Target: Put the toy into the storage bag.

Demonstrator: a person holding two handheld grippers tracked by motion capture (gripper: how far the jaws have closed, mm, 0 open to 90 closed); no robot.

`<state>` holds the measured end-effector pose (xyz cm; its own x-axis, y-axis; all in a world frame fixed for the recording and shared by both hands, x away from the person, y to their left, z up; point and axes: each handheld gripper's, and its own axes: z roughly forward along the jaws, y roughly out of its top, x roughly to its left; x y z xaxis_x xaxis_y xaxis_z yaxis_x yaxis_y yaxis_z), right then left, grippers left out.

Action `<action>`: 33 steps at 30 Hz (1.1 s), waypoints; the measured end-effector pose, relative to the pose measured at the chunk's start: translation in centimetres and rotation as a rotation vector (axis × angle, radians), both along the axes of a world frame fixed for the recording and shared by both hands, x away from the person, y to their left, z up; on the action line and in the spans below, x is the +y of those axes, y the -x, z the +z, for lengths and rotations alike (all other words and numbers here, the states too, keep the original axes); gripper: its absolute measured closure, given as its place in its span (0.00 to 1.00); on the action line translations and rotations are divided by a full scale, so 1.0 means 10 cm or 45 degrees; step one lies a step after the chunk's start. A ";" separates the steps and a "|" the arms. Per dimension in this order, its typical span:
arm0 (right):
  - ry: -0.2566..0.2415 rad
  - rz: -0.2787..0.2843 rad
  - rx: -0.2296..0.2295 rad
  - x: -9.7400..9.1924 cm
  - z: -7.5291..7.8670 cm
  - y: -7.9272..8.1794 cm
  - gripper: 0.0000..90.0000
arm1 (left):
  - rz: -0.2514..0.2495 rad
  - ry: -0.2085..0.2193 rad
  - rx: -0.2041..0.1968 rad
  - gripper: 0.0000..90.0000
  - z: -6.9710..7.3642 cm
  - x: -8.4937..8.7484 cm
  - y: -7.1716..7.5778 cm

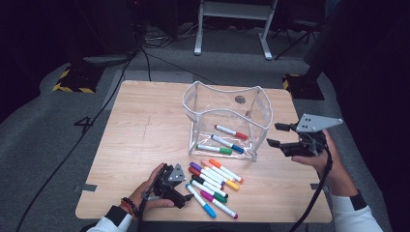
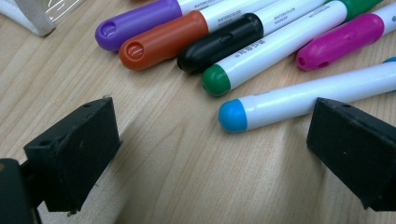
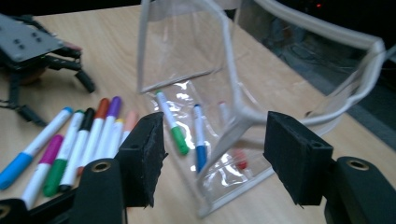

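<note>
Felt-tip markers with white barrels and coloured caps (image 1: 212, 182) are laid in a loose fan on the pale wooden tabletop (image 1: 145, 130), close to its near edge, and three more (red, blue, green) are seen lying inside the clear plastic pouch with white trim (image 1: 227, 118) that is stood open just behind the fan. The pouch is parked right of the middle, so a wide bare stretch of tabletop is left on the left side and toward the far edge.

The left gripper (image 1: 186, 195) is held low beside the near end of the fan. In the left gripper view its jaws are spread wide, nothing pinched, with the tip of the blue-capped marker (image 2: 280, 103) lying between them; whether the right-hand jaw touches that marker can't be told. Orange (image 2: 163, 41), purple (image 2: 137, 21), black (image 2: 219, 41), green (image 2: 275, 49) and magenta (image 2: 341, 39) ones are lined up just past it.

The right gripper (image 1: 274, 135) is held up off the tabletop near the right edge, just beside the pouch's right wall. Its jaws are parted fairly wide and empty, the pouch corner (image 3: 238, 121) being framed in the gap, clear of both jaws.
</note>
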<state>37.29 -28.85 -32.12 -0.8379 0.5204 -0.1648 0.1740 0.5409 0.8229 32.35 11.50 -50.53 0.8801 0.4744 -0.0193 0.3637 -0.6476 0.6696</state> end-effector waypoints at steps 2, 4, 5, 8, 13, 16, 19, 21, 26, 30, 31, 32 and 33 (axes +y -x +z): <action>-0.028 0.013 0.012 -0.02 -0.14 0.09 0.44 | 0.001 0.002 0.000 0.03 0.00 0.00 0.00; -0.003 0.017 0.032 -0.03 -0.32 0.16 0.45 | 0.002 0.002 0.001 0.03 0.00 0.00 0.00; 0.011 0.013 0.023 -0.03 -0.40 0.20 0.46 | 0.001 0.001 0.002 0.03 0.00 0.00 0.00; 0.019 0.022 0.067 -0.02 -0.61 0.24 0.47 | 0.000 0.002 0.000 0.03 0.00 0.00 0.00; 0.025 0.049 0.114 0.09 -0.91 0.26 0.49 | -0.002 0.003 0.002 0.03 0.00 0.00 0.00; 0.030 0.065 0.141 0.20 -1.06 0.24 0.52 | -0.006 0.002 0.001 0.03 0.00 0.00 0.00; 0.032 0.100 0.174 0.35 -1.22 0.21 0.56 | -0.004 0.005 0.001 0.03 0.00 0.00 0.00; 0.043 0.132 0.199 0.46 -1.31 0.18 0.60 | -0.002 0.003 0.002 0.03 0.00 0.00 0.00; 0.092 0.161 0.220 0.77 -1.48 0.06 0.67 | -0.007 0.005 0.001 0.03 0.00 0.00 -0.01; 0.132 0.170 0.239 0.95 -1.54 -0.05 0.74 | -0.007 0.005 0.002 0.03 0.00 0.00 -0.01; 0.146 0.175 0.236 1.00 -1.54 -0.07 0.74 | -0.008 0.005 0.001 0.03 0.00 0.00 -0.01; 0.146 0.175 0.241 1.03 -1.54 -0.11 0.75 | -0.008 0.005 0.001 0.03 0.00 0.00 -0.01; 0.132 0.166 0.251 1.07 -1.55 -0.16 0.75 | -0.006 0.005 0.001 0.03 0.00 0.00 -0.01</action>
